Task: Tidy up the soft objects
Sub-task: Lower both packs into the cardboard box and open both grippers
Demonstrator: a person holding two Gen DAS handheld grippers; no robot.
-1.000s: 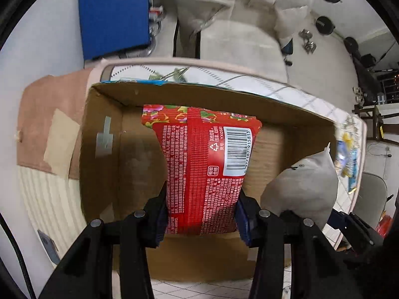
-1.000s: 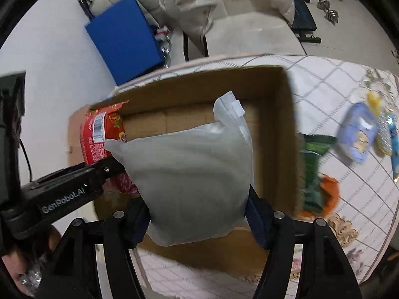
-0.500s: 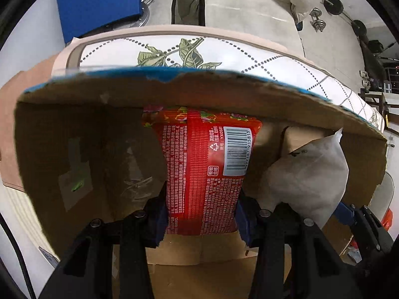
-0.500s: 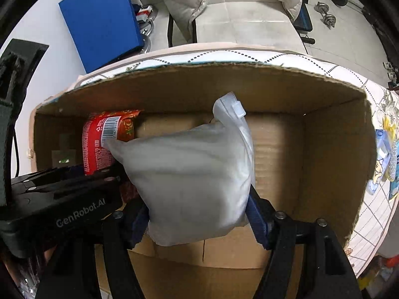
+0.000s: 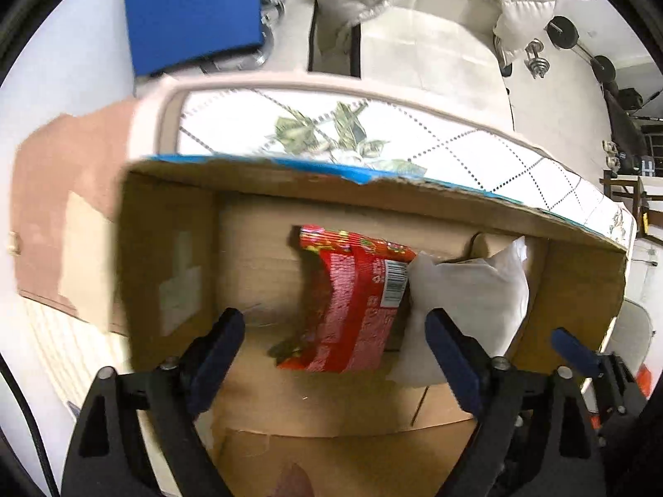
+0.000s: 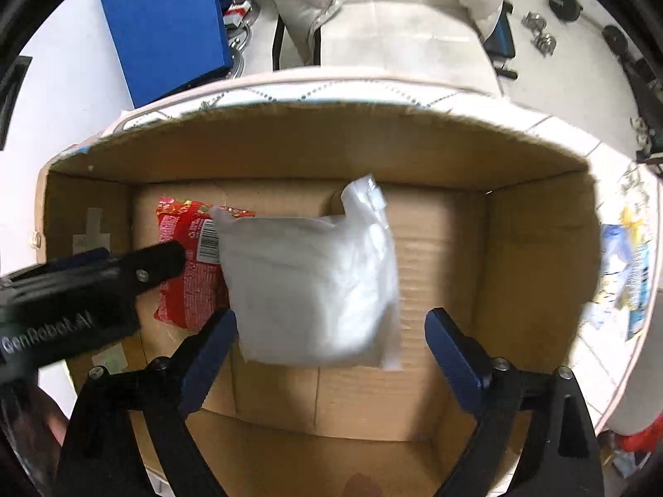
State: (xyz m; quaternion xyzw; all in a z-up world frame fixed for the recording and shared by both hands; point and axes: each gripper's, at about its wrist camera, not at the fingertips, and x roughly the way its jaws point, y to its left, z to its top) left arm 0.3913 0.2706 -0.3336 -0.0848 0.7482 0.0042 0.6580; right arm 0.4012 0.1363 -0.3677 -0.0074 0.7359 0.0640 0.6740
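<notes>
A red snack packet (image 5: 356,302) lies on the floor of an open cardboard box (image 5: 165,256), free of my left gripper (image 5: 333,339), which is open above it. A white soft pouch (image 6: 310,285) lies beside the packet, partly over its right edge, in the same box (image 6: 534,273). My right gripper (image 6: 329,343) is open just above the pouch. The packet also shows in the right wrist view (image 6: 186,273), partly behind the left gripper's finger (image 6: 124,265). The pouch shows in the left wrist view (image 5: 468,302).
The box stands on a table with a white patterned cloth (image 5: 331,132). More packets (image 6: 625,265) lie on the cloth right of the box. Behind the table are a blue board (image 6: 165,25), a chair with a white jacket (image 6: 373,8) and dumbbells (image 6: 543,37).
Both grippers have opened and let go. The red packet and the white pouch have dropped onto the box floor. Both grippers have drawn back up from the box.
</notes>
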